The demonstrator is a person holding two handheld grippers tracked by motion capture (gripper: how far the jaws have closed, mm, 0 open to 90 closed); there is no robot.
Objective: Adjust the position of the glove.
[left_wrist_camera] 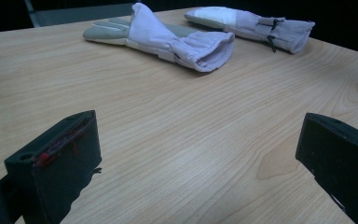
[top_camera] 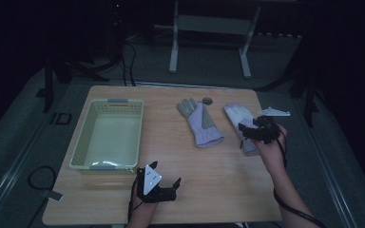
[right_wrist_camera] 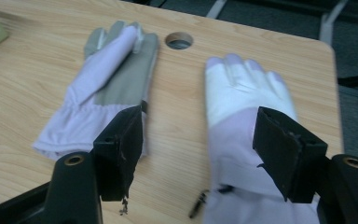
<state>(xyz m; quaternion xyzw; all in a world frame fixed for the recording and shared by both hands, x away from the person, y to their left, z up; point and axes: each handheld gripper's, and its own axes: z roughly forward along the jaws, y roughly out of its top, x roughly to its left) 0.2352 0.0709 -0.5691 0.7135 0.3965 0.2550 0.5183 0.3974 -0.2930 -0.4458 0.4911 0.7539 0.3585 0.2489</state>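
Nearest first:

1. Left gripper (top_camera: 164,176) — near edge of the table, just in front of the basket's near right corner; jaws spread wide, nothing between them.
2. Table (top_camera: 209,190) — pale wood-grain top, smooth and level, with a round cable hole (right_wrist_camera: 179,40) at the far edge.
3. Basket (top_camera: 86,140) — pale green, perforated walls, on the left half of the table, nothing visible inside.
4. Right gripper (top_camera: 249,134) — over the cuff of the right glove; jaws apart, not pressing on the cloth.
5. Right glove (right_wrist_camera: 242,93) — pale lilac fabric, flat on the right side, fingers pointing far. Judged light, soft and limp; it will sag and fold when lifted. Best taken at the gathered cuff, pinching both layers.
6. Left glove (top_camera: 198,122) — same kind, grey palm patch, partly folded over itself, mid-table, clear of the right glove.
7. Room — dim, grey floor, cables, a metal frame beyond the far edge.
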